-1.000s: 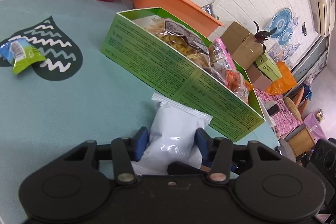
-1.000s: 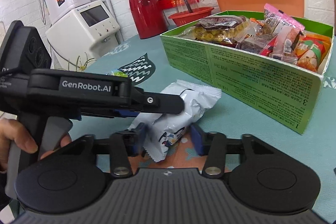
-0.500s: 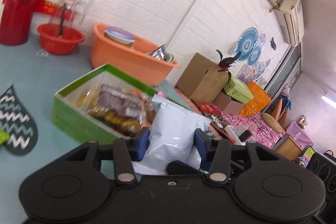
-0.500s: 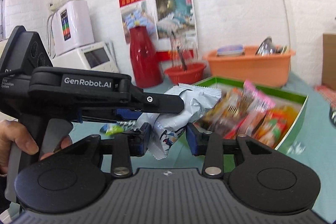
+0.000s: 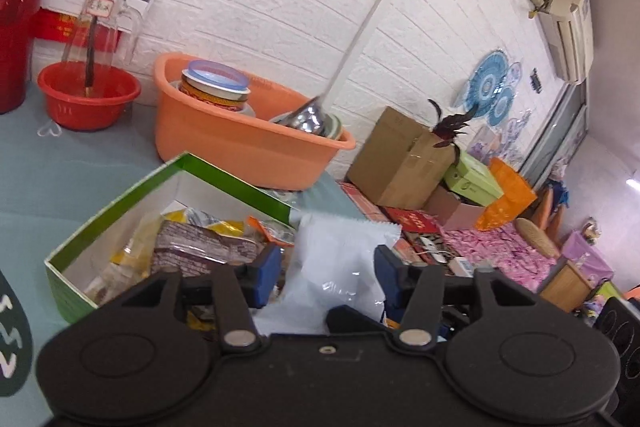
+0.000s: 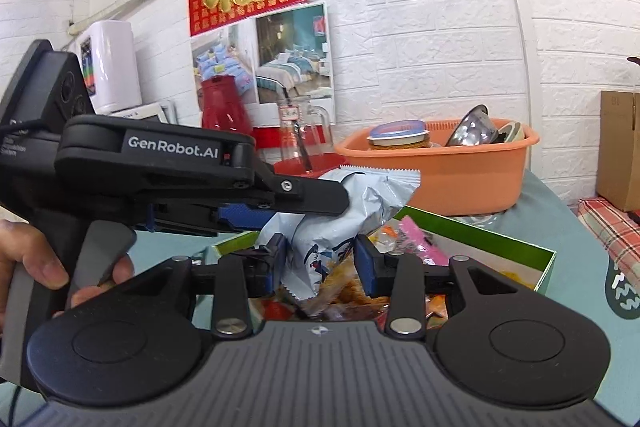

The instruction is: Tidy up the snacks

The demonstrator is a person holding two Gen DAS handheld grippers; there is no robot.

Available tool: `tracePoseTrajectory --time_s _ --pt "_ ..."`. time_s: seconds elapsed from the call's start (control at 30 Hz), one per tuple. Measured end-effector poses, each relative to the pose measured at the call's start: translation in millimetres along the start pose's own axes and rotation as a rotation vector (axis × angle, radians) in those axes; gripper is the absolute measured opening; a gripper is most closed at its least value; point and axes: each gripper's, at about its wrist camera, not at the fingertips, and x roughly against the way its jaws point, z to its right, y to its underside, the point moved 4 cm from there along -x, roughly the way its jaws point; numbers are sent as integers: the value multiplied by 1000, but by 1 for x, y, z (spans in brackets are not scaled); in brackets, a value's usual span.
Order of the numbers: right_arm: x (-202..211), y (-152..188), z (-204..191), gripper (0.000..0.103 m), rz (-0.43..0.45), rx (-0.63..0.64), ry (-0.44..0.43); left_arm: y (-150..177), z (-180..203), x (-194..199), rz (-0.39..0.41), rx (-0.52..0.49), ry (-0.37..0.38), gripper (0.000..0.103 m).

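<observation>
A white snack packet (image 5: pixel 332 267) is held between the blue pads of both grippers. My left gripper (image 5: pixel 326 277) is shut on one end of it; my right gripper (image 6: pixel 320 265) is shut on the other end, where the packet (image 6: pixel 340 215) shows a printed blue design. The packet hangs above the open green box (image 5: pixel 132 195), which holds several snack bags. The box also shows in the right wrist view (image 6: pixel 500 239), below and behind the packet. The left gripper's body (image 6: pixel 160 167) crosses the right wrist view on the left.
An orange basin (image 5: pixel 248 143) with bowls and a tin stands behind the box. A red bowl (image 5: pixel 86 99) and a red flask (image 5: pixel 16 11) stand at the back left. Cardboard boxes (image 5: pixel 400 155) lie off the table's right edge. The table has a teal cloth (image 5: pixel 48 179).
Both grippers have lifted the white packet off the table and carried it over the green box. The box now lies under the packet instead of behind it.
</observation>
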Motion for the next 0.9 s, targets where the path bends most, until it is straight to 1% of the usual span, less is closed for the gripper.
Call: tracePoseTrajectory --time_s 0.03,0.07,0.1,0.13,0.17,0.23,0.3,0.33,0.37,0.4,0.47,0.53,0.6,0.67,0.77,0.83,0.9 --pt "-8 5 5 68 -28 19 49 1 -2 -1 15 -15 -46 103" --pt "-13 9 9 73 -51 24 95 2 -4 0 34 -27 -78 103" --pt "-14 13 14 76 -52 19 105 4 -7 2 52 -43 -95 103" --pt "-13 16 17 76 -42 3 96 6 -9 3 48 -50 -92 103" --pt "-13 18 19 76 -41 -10 93 7 -13 2 37 -44 -88 103" --pt "-16 22 21 76 -50 -19 98 8 -18 2 24 -22 -104 103" --pt "-18 22 17 81 -64 -13 99 9 -20 5 13 -13 -119 103" --pt "-15 21 15 84 -59 -12 96 9 -19 10 11 -12 -121 103" --pt "-10 19 13 97 -46 -15 92 10 -17 15 14 -14 -125 103" --pt "-1 17 11 103 -23 -22 89 11 -15 21 14 -19 -134 103" --pt "15 12 7 103 14 -32 102 14 -9 35 7 -25 -183 103" --pt "35 9 3 103 22 -39 127 20 -2 50 18 -24 -215 103" --pt "50 9 -1 103 10 -37 152 29 5 66 29 -19 -219 103" --pt "66 13 -5 103 1 -20 182 41 11 78 17 -10 -238 103" --pt "86 24 -12 103 -27 5 204 62 16 94 -10 -16 -308 103" --pt "97 33 -16 103 -48 10 208 77 20 104 -11 -42 -356 103" --pt "107 42 -19 103 -69 7 206 91 22 112 -7 -57 -385 103"
